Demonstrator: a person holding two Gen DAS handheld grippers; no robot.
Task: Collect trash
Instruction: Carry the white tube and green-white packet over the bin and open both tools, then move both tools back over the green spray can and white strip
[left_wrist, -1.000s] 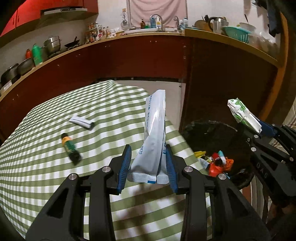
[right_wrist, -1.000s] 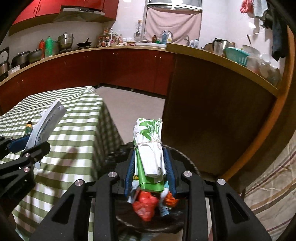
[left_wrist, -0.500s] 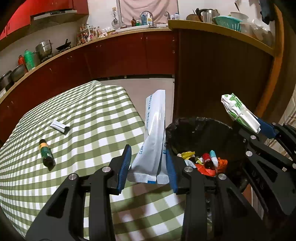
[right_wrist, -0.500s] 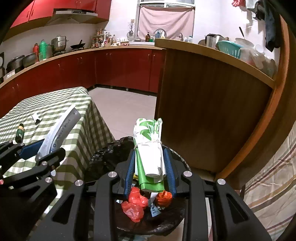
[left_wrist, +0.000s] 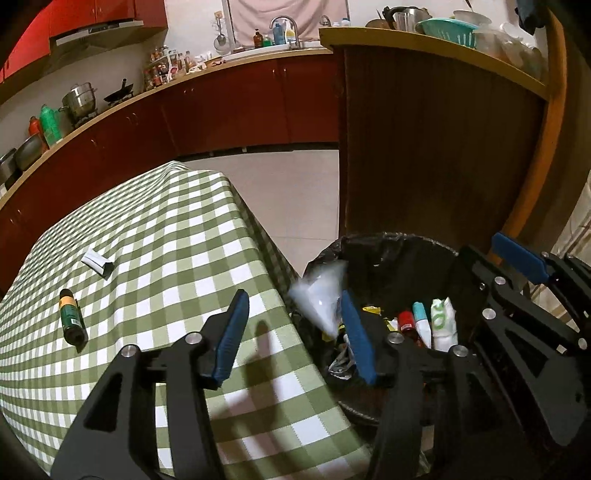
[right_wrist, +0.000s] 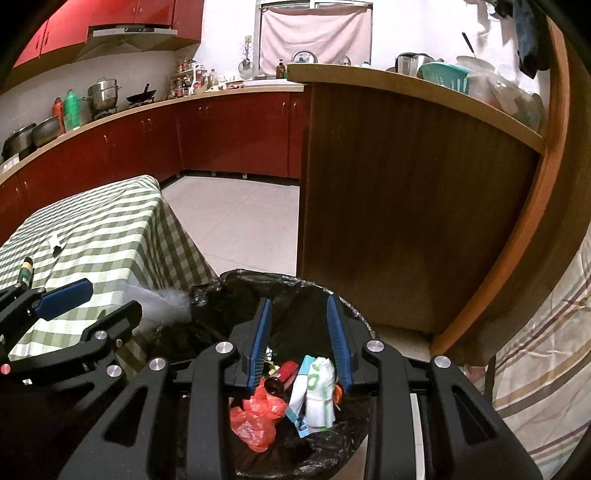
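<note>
**Two drops made, two bits left**

Our bin (right_wrist: 207, 291) holds the green-white pack (right_wrist: 320, 391); the silver pouch (left_wrist: 321, 299) tumbles in. Both grippers, left (left_wrist: 295, 332) and right (right_wrist: 300, 343), just opened, gape empty. The far-left bottle (left_wrist: 72, 321) and wrapper (left_wrist: 96, 261) remain.

you are in a kitchen: dark red base cabinets (right_wrist: 229, 133) under a curved counter (right_wrist: 110, 118), red wall cupboards (right_wrist: 110, 14), pale tiled floor (right_wrist: 236, 221), a wooden partition (right_wrist: 406, 206), a cloth-covered window (right_wrist: 314, 37), white walls.
</note>
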